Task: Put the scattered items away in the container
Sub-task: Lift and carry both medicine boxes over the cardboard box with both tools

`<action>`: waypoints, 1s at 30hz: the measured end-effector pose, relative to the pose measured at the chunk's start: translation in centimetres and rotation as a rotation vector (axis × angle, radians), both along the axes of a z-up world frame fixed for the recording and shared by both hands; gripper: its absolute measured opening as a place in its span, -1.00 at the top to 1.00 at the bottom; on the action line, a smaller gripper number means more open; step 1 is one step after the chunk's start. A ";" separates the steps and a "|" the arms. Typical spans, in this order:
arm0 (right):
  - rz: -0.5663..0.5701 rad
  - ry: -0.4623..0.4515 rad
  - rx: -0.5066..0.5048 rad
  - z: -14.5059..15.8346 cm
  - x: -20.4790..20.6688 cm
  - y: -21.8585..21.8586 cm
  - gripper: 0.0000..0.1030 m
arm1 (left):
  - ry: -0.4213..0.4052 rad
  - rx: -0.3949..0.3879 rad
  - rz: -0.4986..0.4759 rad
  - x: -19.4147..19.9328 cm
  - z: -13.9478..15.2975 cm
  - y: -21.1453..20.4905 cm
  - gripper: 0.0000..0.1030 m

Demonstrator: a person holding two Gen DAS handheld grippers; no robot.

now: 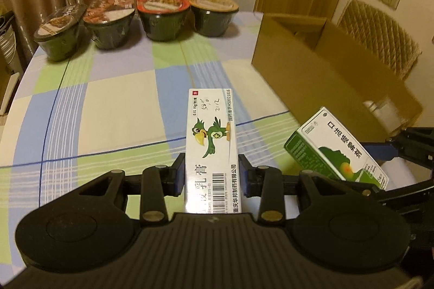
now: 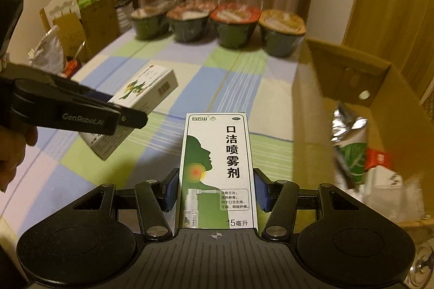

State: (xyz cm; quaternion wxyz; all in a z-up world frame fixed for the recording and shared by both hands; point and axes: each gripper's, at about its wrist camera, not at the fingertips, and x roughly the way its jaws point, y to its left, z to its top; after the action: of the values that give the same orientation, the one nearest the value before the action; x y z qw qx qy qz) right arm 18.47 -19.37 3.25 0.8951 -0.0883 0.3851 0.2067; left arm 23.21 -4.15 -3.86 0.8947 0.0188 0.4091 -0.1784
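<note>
while both grippers carry a carton above the table, the left gripper (image 1: 211, 175) pinches a long white ointment box (image 1: 211, 145) printed with a green cartoon bird, a barcode and handwritten figures, its blue pads pressed against the two long sides. the right gripper (image 2: 217, 190) clamps a white and green throat spray box (image 2: 218, 172) in the same manner; that box shows a green head in profile with a red and yellow spot at the throat, and bold black characters down its right side. both boxes point forward along the fingers, held clear of the checked tablecloth (image 1: 108, 99).

the open cardboard box (image 2: 350, 77) stands at the right side of the table, its near wall just beside the spray box, and inside it lie a silver foil pouch (image 2: 350, 126) and other blurred packets. between the grippers and the four wrapped noodle bowls (image 1: 162, 15) lined along the far edge, the cloth lies bare. curtains hang behind the bowls.

from the right wrist view, the left gripper enters from the left, tilted downward toward the table, with part of a hand (image 2: 13, 153) seen behind its handle.
</note>
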 end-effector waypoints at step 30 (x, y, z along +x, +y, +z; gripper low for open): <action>-0.300 -0.156 0.095 8.3 -1.0 -18.3 -0.12 | -0.024 -0.094 -0.111 -4.6 7.6 -17.9 0.36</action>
State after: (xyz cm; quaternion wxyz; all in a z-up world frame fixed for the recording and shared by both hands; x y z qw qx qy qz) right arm 17.42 -37.67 11.53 0.9462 -0.0031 0.3133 0.0811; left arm 18.63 -22.01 3.79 0.8881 0.0013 0.3879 -0.2466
